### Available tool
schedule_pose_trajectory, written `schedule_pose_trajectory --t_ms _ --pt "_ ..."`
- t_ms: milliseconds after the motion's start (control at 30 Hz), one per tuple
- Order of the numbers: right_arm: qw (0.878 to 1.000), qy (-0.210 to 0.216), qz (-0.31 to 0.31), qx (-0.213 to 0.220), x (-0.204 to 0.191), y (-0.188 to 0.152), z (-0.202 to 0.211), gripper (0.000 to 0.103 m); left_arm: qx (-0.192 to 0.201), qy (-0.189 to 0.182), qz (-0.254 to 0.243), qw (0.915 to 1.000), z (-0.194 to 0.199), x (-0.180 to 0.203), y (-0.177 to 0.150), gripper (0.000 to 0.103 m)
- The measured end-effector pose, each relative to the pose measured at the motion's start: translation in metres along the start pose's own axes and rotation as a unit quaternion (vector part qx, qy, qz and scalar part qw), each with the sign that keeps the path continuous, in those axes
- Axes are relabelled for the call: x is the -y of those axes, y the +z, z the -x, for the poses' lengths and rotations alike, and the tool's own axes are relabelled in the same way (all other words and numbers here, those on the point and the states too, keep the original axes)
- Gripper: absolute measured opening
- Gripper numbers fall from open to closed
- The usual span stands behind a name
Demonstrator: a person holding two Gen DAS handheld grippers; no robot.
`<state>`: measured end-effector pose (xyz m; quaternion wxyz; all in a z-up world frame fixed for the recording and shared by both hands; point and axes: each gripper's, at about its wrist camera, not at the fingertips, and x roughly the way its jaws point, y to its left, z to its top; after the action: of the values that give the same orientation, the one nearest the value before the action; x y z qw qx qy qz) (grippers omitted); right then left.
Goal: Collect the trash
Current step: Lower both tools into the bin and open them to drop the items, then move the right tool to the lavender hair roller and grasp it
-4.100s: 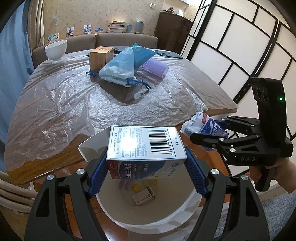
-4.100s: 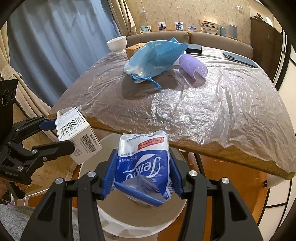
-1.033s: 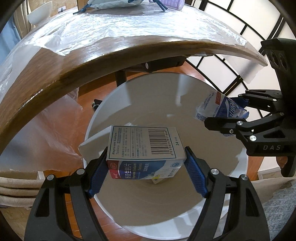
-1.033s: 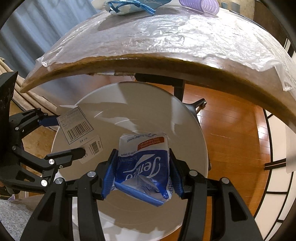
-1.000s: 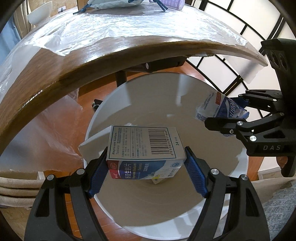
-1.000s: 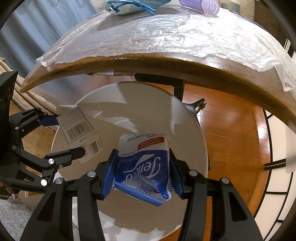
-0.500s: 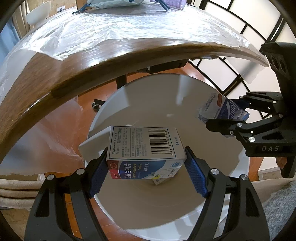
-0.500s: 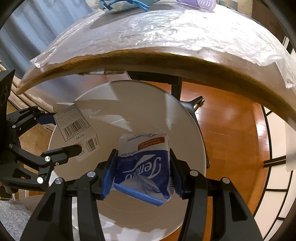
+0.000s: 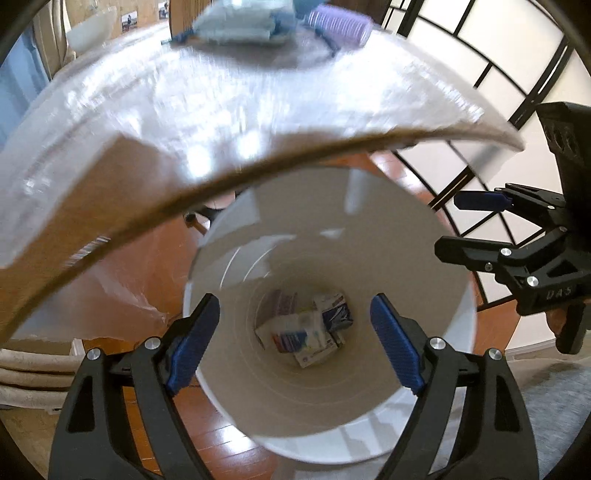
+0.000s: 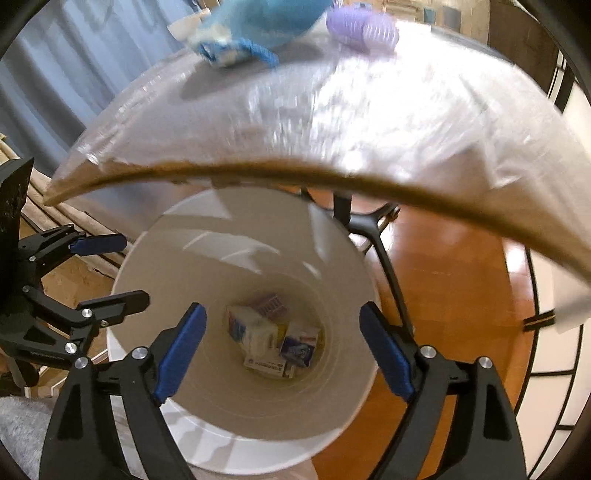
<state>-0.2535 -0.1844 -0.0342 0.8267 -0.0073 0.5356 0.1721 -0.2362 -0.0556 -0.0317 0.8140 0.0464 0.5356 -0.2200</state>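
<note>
1. Your left gripper (image 9: 293,343) hangs over the mouth of the white waste bin (image 9: 436,266). Its blue-padded jaws are spreading, with nothing between them.
2. Your right gripper (image 10: 282,349) is also over the bin (image 10: 332,258). Its jaws are widening too, and they carry nothing.
3. In the left wrist view, your right gripper (image 9: 465,225) shows at 3 o'clock, just beyond the bin rim. In the right wrist view, your left gripper (image 10: 110,269) shows at 9 o'clock, at the rim.
4. The medicine box (image 9: 291,334) lies at the bottom of the bin, near the centre of the floor. The blue-and-white tissue pack (image 9: 334,314) lies just beside it at its 2 o'clock. Other small cartons lie around them; their print is too blurred to read.
5. From the right wrist, the box (image 10: 255,330) and the pack (image 10: 299,347) show side by side on the bin floor.
6. The plastic-covered wooden table (image 9: 236,110) fills 12 o'clock. On its far side rest a blue drawstring bag (image 10: 258,29) and a purple roll (image 10: 364,31), close together.
</note>
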Motion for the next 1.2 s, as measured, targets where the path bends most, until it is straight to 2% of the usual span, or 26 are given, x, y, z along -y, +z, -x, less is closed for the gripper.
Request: schedule_pose_trajectory --t_ms 133,167,200,233,300,367,533,633,733,867,1033,1167,1200 --pt "0.996 -0.027 0.046 0.071 -0.013 0.010 0.046 0.097 0.056 -0.015 -0.011 0.9982 0.049 0.007 0.007 0.087" --pt "0.994 -0.036 0.056 0.087 -0.018 0.010 0.055 0.098 0.074 -0.015 -0.016 0.9970 0.061 0.008 0.008 0.096" --pt "0.992 -0.045 0.063 0.102 -0.019 0.014 0.062 0.098 0.096 -0.006 -0.019 0.9951 0.073 0.010 0.011 0.102" --pt "0.989 -0.058 0.069 0.119 -0.019 0.021 0.069 0.098 0.131 0.015 -0.024 0.9909 0.088 0.011 0.015 0.102" --pt "0.986 -0.071 0.067 0.137 -0.015 0.034 0.074 0.098 0.166 0.046 -0.034 0.9844 0.101 0.013 0.024 0.102" --pt "0.985 -0.076 0.056 0.146 -0.007 0.049 0.073 0.098 0.184 0.061 -0.039 0.9803 0.107 0.008 0.038 0.102" --pt "0.985 -0.072 0.038 0.153 0.015 0.083 0.063 0.098 0.209 0.040 -0.040 0.9764 0.105 -0.006 0.083 0.102" --pt "0.986 -0.069 0.041 0.145 0.025 0.105 0.050 0.098 0.208 0.025 -0.051 0.9766 0.095 -0.011 0.108 0.102" --pt "0.986 -0.078 0.055 0.133 0.034 0.125 0.035 0.098 0.191 0.018 -0.045 0.9803 0.079 -0.015 0.133 0.102" --pt "0.986 -0.076 0.074 0.132 0.039 0.141 0.026 0.098 0.160 -0.028 -0.027 0.9864 0.058 -0.021 0.159 0.102" --pt "0.988 -0.062 0.073 0.120 0.046 0.158 0.010 0.098 0.144 -0.017 -0.043 0.9885 0.032 -0.020 0.185 0.102" --pt "0.991 -0.041 0.067 0.104 0.054 0.172 -0.003 0.090 0.118 -0.028 -0.050 0.9914 0.011 -0.025 0.198 0.101" --pt "0.992 -0.038 0.067 0.102 0.055 0.174 -0.006 0.089 0.113 -0.024 -0.052 0.9919 0.007 -0.025 0.199 0.097"
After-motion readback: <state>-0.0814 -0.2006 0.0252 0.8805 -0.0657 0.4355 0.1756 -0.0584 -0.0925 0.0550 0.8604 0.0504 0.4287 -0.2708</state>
